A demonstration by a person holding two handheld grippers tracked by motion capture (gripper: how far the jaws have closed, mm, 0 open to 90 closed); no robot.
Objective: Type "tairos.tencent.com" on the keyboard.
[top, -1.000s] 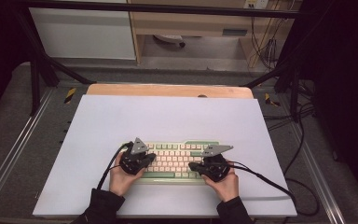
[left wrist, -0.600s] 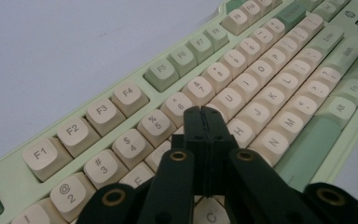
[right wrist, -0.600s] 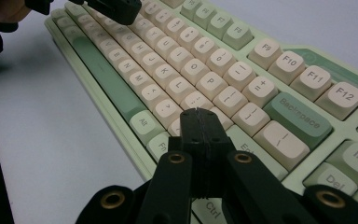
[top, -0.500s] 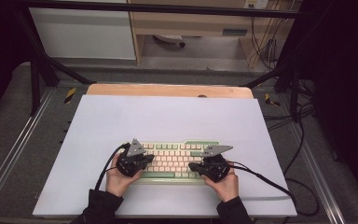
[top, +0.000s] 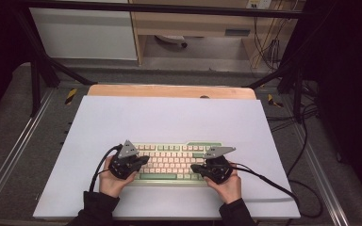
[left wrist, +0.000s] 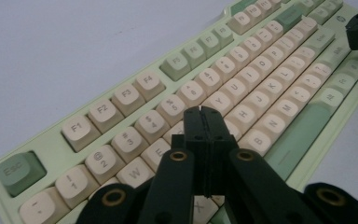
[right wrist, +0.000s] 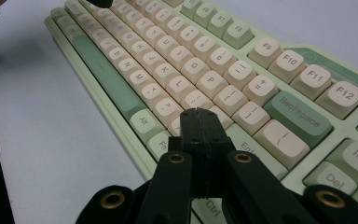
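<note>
Pale-green and cream, the mechanical keyboard [top: 176, 161] lay near the front of the white bench [top: 169, 117], its long axis running left to right across the person. The left gripper [left wrist: 203, 112] hovered with fingers closed and empty over the letter keys at the keyboard's left end. The right gripper [right wrist: 198, 113], likewise closed on nothing, hung above the keys beside Enter, so each hand was nearer its own end.

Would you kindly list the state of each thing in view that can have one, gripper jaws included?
Keyboard: flat on the white table cover, keys facing up, none visibly missing.
Left gripper: jaws shut together, empty, tips over the keyboard's left letter keys.
Right gripper: jaws shut together, empty, tips over the keys beside Enter.
</note>
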